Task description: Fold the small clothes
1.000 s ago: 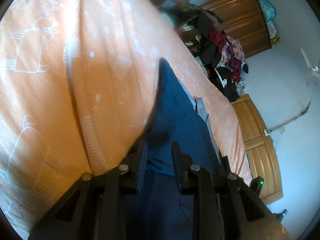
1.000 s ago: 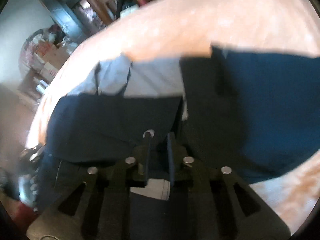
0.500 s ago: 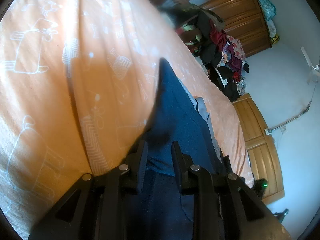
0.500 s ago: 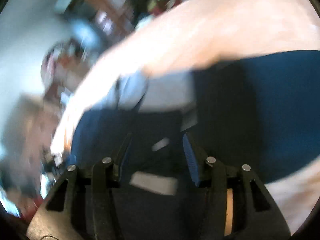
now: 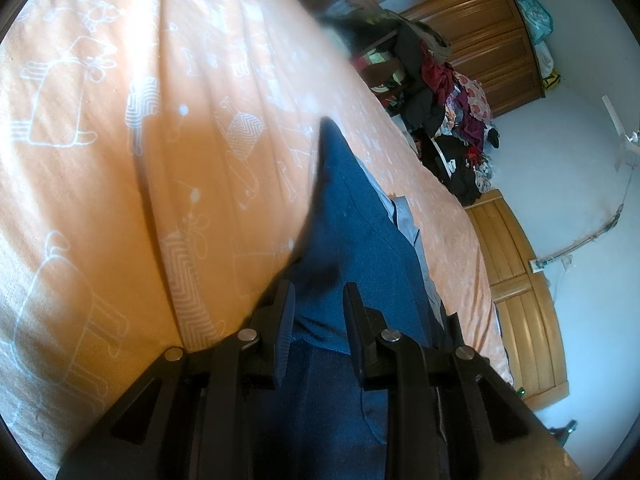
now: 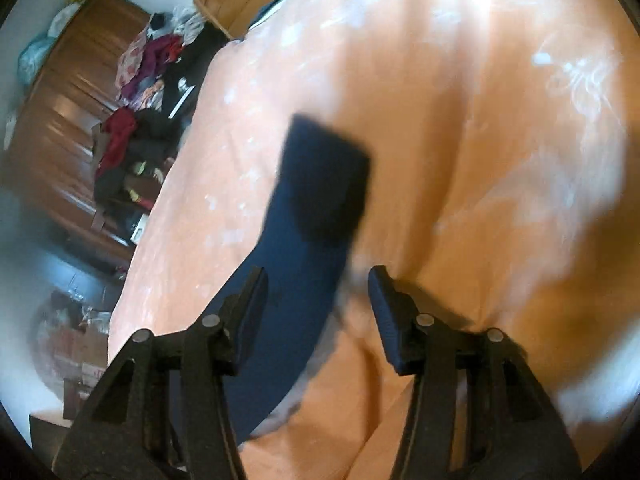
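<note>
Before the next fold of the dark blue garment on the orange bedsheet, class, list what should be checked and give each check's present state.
1. Left gripper over the dark blue fabric garment: ok; whether it pinches cloth: cannot tell.
2. Right gripper open and empty: ok.
3. Garment lies wholly on the orange patterned bedsheet: ok.
4. Garment lies flat, without creases: cannot tell, the right wrist view is blurred.
5. Bare bedsheet beside the garment for the fold: ok.

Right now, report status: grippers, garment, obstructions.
Left gripper part open over the blue garment, grip unclear. Right gripper open, empty. Garment flat on orange bedspread. Nothing in the way.
</note>
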Demonstrator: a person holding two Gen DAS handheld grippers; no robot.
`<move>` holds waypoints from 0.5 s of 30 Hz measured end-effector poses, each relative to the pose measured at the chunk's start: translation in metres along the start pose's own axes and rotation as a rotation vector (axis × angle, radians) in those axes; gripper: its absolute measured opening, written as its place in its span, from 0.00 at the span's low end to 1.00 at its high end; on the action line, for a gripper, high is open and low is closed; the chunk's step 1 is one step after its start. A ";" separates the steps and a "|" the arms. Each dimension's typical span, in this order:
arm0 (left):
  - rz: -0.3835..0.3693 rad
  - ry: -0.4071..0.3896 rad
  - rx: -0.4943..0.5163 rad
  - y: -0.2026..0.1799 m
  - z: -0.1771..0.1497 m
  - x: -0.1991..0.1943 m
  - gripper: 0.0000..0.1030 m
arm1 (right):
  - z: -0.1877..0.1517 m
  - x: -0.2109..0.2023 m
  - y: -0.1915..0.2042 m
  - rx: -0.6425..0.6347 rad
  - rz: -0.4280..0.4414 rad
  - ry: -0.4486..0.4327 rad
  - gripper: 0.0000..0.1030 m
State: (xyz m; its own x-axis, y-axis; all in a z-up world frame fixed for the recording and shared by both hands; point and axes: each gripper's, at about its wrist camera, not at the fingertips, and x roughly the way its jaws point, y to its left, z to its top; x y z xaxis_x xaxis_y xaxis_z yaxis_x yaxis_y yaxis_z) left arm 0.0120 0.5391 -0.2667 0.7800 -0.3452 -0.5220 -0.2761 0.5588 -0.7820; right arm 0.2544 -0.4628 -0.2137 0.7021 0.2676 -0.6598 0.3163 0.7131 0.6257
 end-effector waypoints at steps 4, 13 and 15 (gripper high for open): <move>0.004 -0.001 -0.001 0.001 0.002 0.001 0.28 | 0.010 0.013 0.006 -0.059 0.019 0.004 0.50; 0.010 -0.004 -0.001 0.002 0.004 0.003 0.28 | 0.009 0.027 0.018 -0.107 -0.035 0.036 0.12; 0.014 -0.006 0.000 0.002 0.003 0.003 0.28 | 0.003 0.016 0.046 -0.151 0.031 0.013 0.11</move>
State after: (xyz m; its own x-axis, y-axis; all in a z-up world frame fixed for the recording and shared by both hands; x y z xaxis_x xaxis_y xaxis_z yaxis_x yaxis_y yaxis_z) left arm 0.0153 0.5413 -0.2689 0.7793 -0.3331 -0.5308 -0.2870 0.5632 -0.7749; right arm 0.2816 -0.4278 -0.1945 0.7013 0.2985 -0.6474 0.1942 0.7937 0.5764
